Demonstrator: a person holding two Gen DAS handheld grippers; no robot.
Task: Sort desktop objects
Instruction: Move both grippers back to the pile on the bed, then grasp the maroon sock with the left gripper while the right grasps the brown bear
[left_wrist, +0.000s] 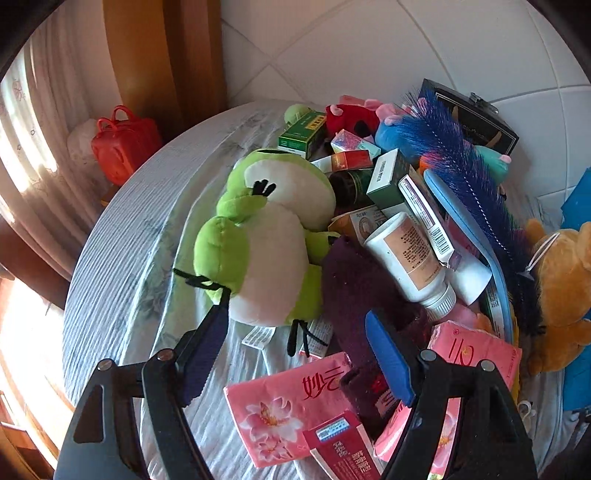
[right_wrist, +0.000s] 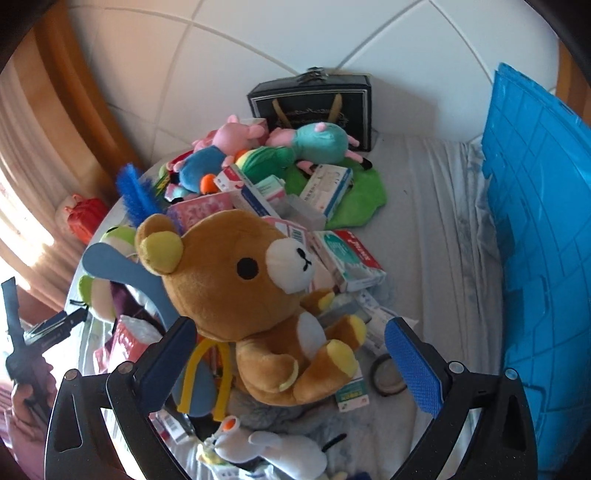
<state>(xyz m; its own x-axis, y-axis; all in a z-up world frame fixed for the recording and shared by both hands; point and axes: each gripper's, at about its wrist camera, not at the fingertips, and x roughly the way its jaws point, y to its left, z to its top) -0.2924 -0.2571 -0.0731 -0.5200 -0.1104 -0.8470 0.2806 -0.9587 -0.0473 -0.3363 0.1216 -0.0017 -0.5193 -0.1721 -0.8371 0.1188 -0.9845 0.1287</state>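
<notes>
Right wrist, fuzzy rounded bear (right_wrist: 258, 295), ribbed fingers (right_wrist: 413, 365)

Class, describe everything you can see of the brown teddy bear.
The brown teddy bear is a plush toy with yellow inner ears and paw pads, a white muzzle and belly patch, and black eyes. It sits tilted on the pile of boxes, between the open fingers of the right gripper, which do not press it.

Bed sheet (left_wrist: 122, 258), pale striped: frog plush (left_wrist: 266, 236), tissue pack (left_wrist: 288, 406), boxes on it.
</notes>
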